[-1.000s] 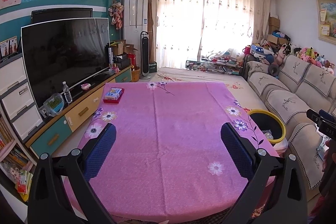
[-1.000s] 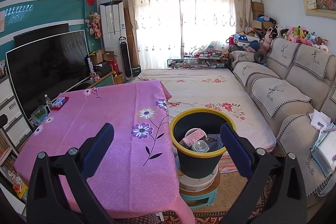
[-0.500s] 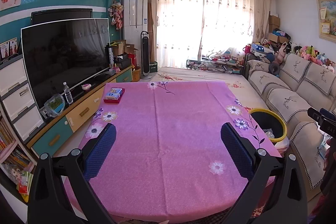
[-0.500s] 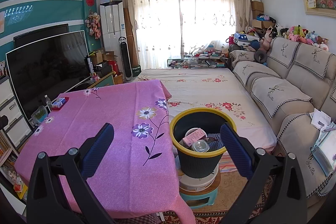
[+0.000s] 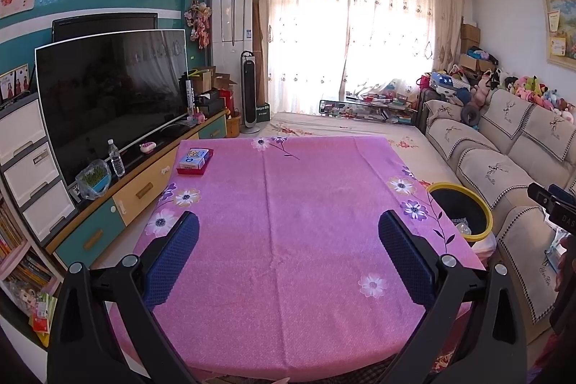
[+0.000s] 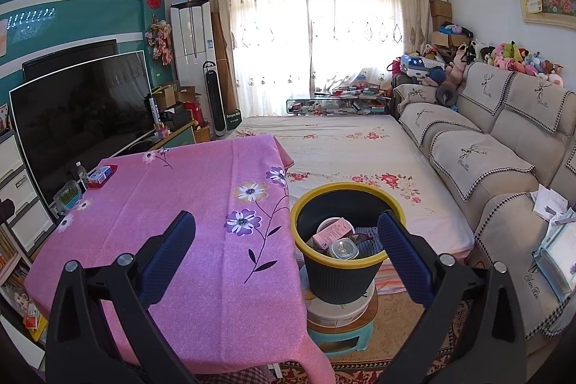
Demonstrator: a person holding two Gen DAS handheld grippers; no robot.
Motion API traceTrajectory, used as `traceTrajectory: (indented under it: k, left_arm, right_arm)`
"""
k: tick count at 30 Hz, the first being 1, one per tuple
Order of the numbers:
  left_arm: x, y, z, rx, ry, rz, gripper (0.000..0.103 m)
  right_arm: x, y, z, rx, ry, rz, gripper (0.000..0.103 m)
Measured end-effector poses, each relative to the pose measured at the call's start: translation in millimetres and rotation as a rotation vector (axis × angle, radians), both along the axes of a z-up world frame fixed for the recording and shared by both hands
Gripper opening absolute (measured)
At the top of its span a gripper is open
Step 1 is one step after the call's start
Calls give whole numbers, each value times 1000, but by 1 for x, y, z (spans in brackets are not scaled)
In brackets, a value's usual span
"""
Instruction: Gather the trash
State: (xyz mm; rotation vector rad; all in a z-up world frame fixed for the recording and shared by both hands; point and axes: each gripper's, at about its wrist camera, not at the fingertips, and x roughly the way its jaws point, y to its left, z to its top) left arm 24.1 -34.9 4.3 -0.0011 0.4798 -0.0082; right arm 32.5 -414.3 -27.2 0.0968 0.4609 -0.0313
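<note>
A black bin with a yellow rim point(image 6: 345, 261) stands on a small stool to the right of the table; it holds a pink carton point(image 6: 331, 233), a clear cup lid and other trash. The same bin point(image 5: 464, 215) shows past the table's right edge in the left wrist view. My right gripper point(image 6: 286, 233) hovers open near the table's right edge, its right finger over the bin's rim. My left gripper point(image 5: 288, 233) is open and empty above the pink flowered tablecloth point(image 5: 288, 204). A red tray with a blue box point(image 5: 194, 161) lies at the far left corner.
A large TV point(image 5: 108, 96) on a low cabinet runs along the left, with a water bottle point(image 5: 116, 153) in front. A beige sofa point(image 6: 504, 150) lines the right wall. A flowered sheet point(image 6: 342, 146) covers the floor beyond the table. The other gripper point(image 5: 550, 204) pokes in at right.
The left wrist view has drifted slightly back and up, so the table appears a little farther. The right gripper has barely moved. Both stay open.
</note>
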Motion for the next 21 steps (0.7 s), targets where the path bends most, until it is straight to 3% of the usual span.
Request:
traceTrajectory:
  k: [21]
  left_arm:
    - [4, 1, -4, 5, 1, 7, 98]
  right_arm:
    - [2, 0, -4, 1, 5, 2, 96]
